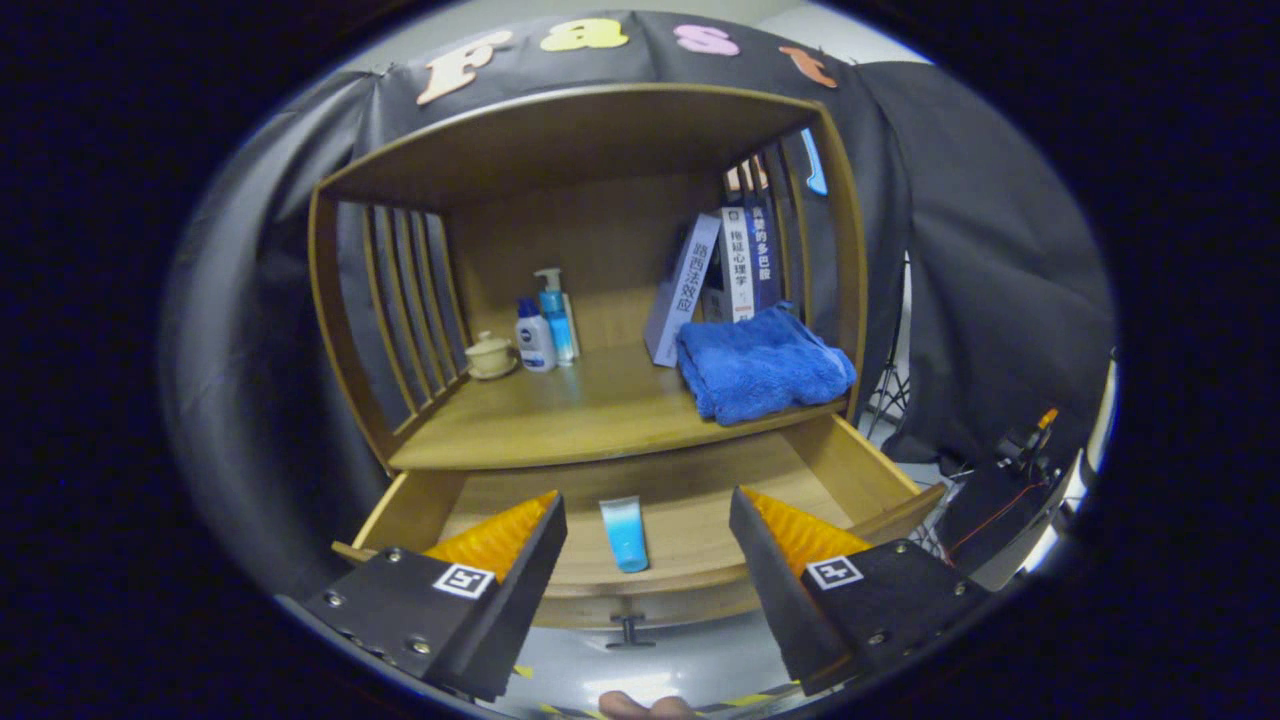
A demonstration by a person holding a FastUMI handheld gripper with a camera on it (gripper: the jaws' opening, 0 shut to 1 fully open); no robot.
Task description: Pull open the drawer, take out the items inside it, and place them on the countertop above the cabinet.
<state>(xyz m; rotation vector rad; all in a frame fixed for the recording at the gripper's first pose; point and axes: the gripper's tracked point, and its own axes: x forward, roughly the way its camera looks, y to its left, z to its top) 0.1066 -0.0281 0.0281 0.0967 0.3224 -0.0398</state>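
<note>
Hovering gripper [648,520] spread wide, grasping nothing; blue tube [624,533] lying between fingers in pulled-out drawer [850,465]; blue towel [765,365] on countertop [560,415].

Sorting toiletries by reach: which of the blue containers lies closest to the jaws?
The blue squeeze tube lying flat in the open wooden drawer, between the open jaws; the two bottles stand back on the countertop.

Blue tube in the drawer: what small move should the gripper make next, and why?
Probably ease the gripper forward and down over the blue tube. The drawer is already pulled open, the tube lies flat on its floor just ahead of the open fingers and roughly centred between them, and nothing is held yet. Close only once both fingers flank the tube.
</note>
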